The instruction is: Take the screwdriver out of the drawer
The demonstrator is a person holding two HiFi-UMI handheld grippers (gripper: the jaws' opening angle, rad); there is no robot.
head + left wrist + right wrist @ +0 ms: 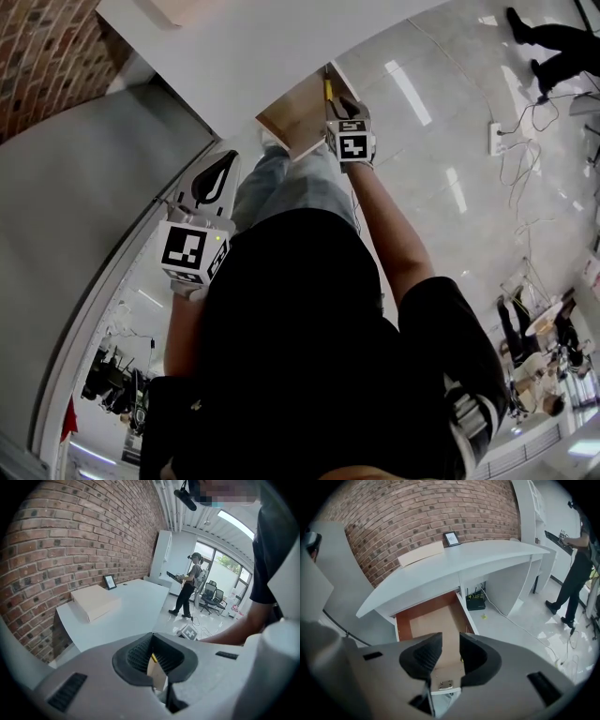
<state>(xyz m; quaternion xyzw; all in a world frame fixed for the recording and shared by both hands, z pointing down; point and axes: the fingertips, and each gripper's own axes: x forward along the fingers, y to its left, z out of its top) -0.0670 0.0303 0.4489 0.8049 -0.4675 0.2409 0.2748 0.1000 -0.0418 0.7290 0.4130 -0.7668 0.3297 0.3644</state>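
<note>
Wooden drawer (440, 620) open, yellow-handled screwdriver (328, 90) inside

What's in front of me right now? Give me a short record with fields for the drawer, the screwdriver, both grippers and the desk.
drawer: open, under the desk
screwdriver: yellow handle, in the drawer near one side wall, not gripped
right gripper: jaws apart, empty, above the drawer
left gripper: jaws together, nothing held, away from the drawer
desk: white, against a brick wall
on desk: box, small frame
</note>
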